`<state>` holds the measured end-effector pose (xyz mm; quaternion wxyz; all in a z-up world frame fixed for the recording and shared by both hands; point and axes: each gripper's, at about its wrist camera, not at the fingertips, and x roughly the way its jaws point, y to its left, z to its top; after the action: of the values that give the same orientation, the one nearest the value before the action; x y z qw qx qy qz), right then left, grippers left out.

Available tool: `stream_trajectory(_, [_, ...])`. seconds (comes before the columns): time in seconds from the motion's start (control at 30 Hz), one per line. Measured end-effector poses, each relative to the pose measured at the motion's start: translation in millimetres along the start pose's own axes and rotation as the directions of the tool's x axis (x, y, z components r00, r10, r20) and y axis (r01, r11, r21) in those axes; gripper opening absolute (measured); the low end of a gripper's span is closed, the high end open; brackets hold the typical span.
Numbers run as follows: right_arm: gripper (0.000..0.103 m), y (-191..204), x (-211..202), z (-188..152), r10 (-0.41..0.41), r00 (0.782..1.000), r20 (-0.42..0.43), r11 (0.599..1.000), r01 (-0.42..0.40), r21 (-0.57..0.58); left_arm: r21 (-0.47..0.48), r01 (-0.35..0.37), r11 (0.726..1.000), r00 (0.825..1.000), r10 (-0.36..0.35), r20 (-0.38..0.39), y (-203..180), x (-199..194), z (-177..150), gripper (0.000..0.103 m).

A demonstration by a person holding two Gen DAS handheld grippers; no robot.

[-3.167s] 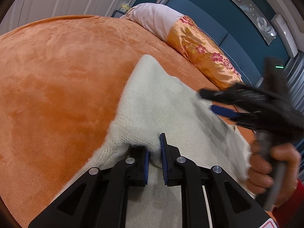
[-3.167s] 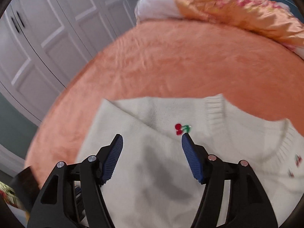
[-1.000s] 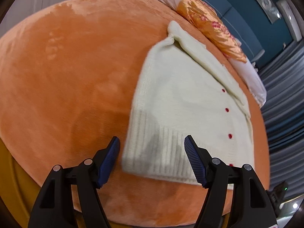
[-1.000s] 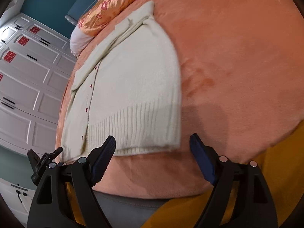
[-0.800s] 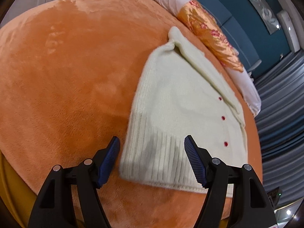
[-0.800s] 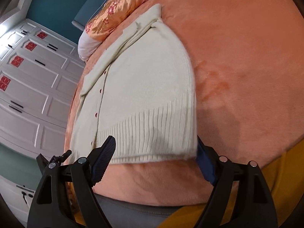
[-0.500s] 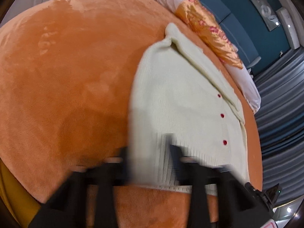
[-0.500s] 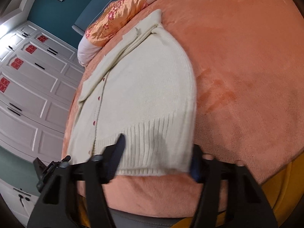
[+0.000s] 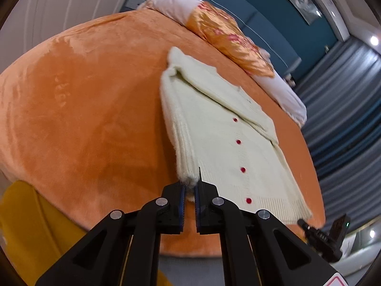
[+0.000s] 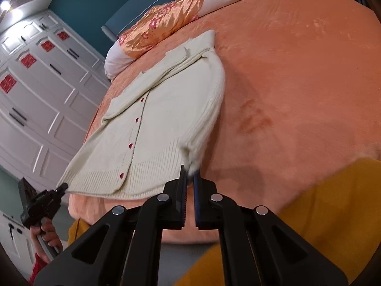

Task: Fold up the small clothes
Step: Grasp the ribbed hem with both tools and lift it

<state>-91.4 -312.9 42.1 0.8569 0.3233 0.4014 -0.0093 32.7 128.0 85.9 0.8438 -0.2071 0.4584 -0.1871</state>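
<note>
Since the frames a second back, both claws have gone from spread wide above the hem to pinched tight on it. We find the left gripper (image 9: 189, 191) with its jaws nearly together, gripping the near left hem corner of the cardigan (image 9: 221, 128); that corner is lifted clear of the blanket (image 9: 83, 109). The right gripper (image 10: 189, 186) is likewise closed down on the opposite hem corner, also raised.

We note the cardigan (image 10: 154, 109) lies button side up on the orange blanket (image 10: 297, 71), collar end toward the pillows (image 9: 228, 33), sleeves folded across the chest. Its hem sits just short of the bed's near edge. Wide bare blanket runs on the outer side of each gripper, well apart from the pillows (image 10: 164, 23) at the far end.

In the right wrist view, the left gripper's tip (image 10: 62, 186) touches the far hem corner, with the left hand (image 10: 46, 234) on its handle. The wardrobe (image 10: 35, 90) stands beyond that side.

The pinched fabric is blurred in both views, so we cannot tell how many layers are held. Yellow cloth (image 10: 321, 214) at the bed's foot is cut off by the frame.
</note>
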Motion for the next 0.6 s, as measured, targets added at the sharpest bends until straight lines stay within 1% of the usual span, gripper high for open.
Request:
stream_trajectory(0.07, [0.003,2,-12,-3,-0.011,1.0,-0.024,0.999,0.01,-0.048,0.062,-0.022,0.998,1.0,0.023,-0.021,-8,-8,-9,0.004])
stream_trajectory(0.13, [0.001,3,-21,-8,-0.011,0.998,-0.055,0.997,0.007,-0.081,0.065,-0.021,0.998,0.999,0.024,-0.04,-7,-11,-14,0.004])
stream_trajectory(0.17, [0.001,4,-23,-11,-0.013,0.998,-0.067,0.995,0.006,-0.095,0.057,-0.019,0.998,0.999,0.021,-0.048,-5,-11,-18,0.004])
stream_trajectory(0.2, [0.0,3,-20,-14,-0.009,0.995,-0.096,0.994,-0.002,-0.107,0.041,-0.03,0.999,0.998,0.032,-0.052,-2,-8,-21,0.004])
stream_trajectory(0.23, [0.0,1,-15,-16,-0.007,0.992,-0.125,0.995,-0.005,-0.101,0.02,-0.038,0.999,0.997,0.039,-0.059,3,-2,-23,0.004])
stream_trajectory(0.33, [0.004,-9,5,-15,-0.045,0.978,-0.205,0.998,0.037,-0.044,-0.058,-0.052,0.997,0.992,0.045,-0.117,19,22,-30,0.006])
stream_trajectory(0.37, [0.01,-11,11,-12,-0.054,0.974,-0.22,0.998,0.049,-0.03,-0.081,-0.059,0.995,0.99,0.048,-0.133,23,27,-32,0.008])
stream_trajectory(0.4, [0.02,-13,15,-9,-0.072,0.971,-0.228,0.997,0.069,-0.018,-0.106,-0.057,0.993,0.99,0.042,-0.136,27,31,-34,0.014])
stream_trajectory(0.43, [0.036,-17,15,-5,-0.084,0.971,-0.223,0.996,0.084,-0.009,-0.119,-0.059,0.991,0.991,0.043,-0.131,29,32,-36,0.02])
stream_trajectory(0.47, [0.053,-18,14,-2,-0.087,0.974,-0.209,0.996,0.09,0.002,-0.13,-0.083,0.988,0.992,0.069,-0.109,32,30,-36,0.036])
stream_trajectory(0.5, [0.065,-18,10,0,-0.096,0.979,-0.18,0.995,0.099,0.011,-0.142,-0.105,0.984,0.992,0.094,-0.084,33,26,-35,0.049])
stream_trajectory(0.53, [0.068,-18,7,2,-0.117,0.982,-0.15,0.993,0.12,0.014,-0.156,-0.118,0.981,0.992,0.111,-0.055,35,22,-36,0.052])
stream_trajectory(0.57, [0.069,-18,4,3,-0.13,0.983,-0.126,0.991,0.133,0.019,-0.172,-0.117,0.978,0.993,0.115,-0.022,38,17,-34,0.057])
stream_trajectory(0.6, [0.069,-19,5,4,-0.128,0.985,-0.115,0.991,0.133,0.03,-0.187,-0.119,0.975,0.993,0.119,-0.008,41,15,-32,0.06])
